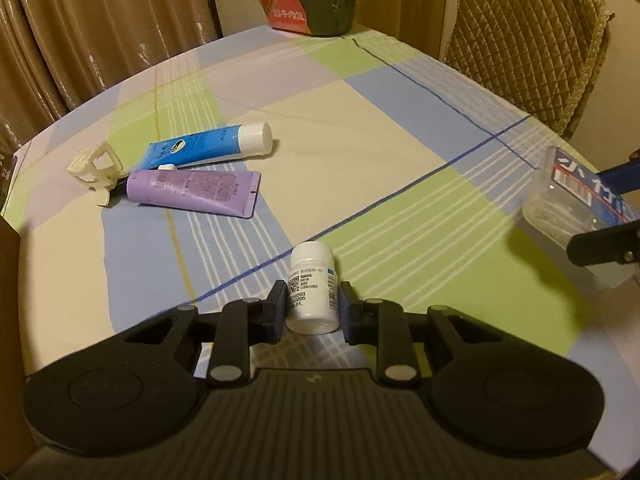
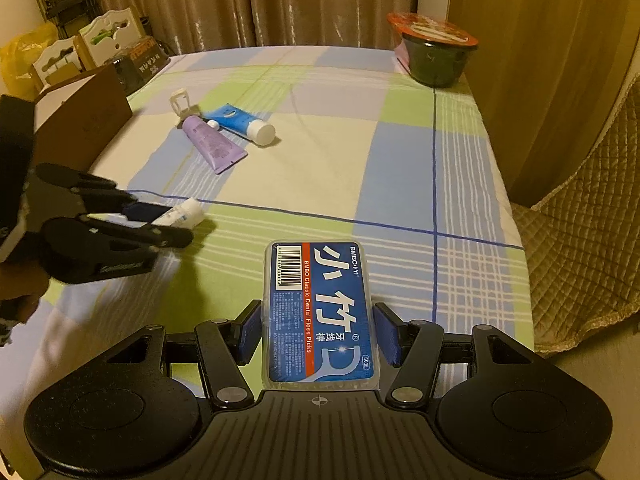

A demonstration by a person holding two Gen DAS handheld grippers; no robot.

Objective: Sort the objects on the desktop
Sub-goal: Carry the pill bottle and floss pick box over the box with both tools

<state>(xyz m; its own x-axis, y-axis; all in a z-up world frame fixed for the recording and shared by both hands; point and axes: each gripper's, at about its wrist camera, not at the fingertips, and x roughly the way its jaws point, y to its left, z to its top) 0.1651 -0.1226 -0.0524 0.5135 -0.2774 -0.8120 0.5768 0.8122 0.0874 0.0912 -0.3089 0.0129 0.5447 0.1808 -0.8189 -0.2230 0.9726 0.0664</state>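
Left gripper [image 1: 313,307] has its two dark pads clamped on either side of a small white pill bottle [image 1: 311,289], which sticks out forward with its cap pointing away over the checked tablecloth [image 1: 360,120]. From the right wrist view that same bottle shows as a pale blur poking out past the left gripper's black fingers at the left edge, low over a green-and-white striped patch of cloth. Right gripper [image 2: 318,330] is closed on a clear plastic floss pick box [image 2: 319,312] with a blue label, barcode at the far end, the blue pads pressing its long sides; in the left wrist view the box appears at the far right, held off the table with its shadow on the cloth below. Further out on the table, a blue tube [image 1: 212,146] with a white cap and a purple tube [image 1: 196,193] lie side by side, touching or nearly so, and a cream plastic clip [image 1: 98,168] sits right at the purple tube's cap end. At the far edge of the table stands a dark instant noodle bowl [image 1: 316,8] with a red lid. A brown box [image 2: 86,120] stands on the table's left side, and a quilted chair [image 1: 528,40] sits beyond the right corner, brown curtains behind.
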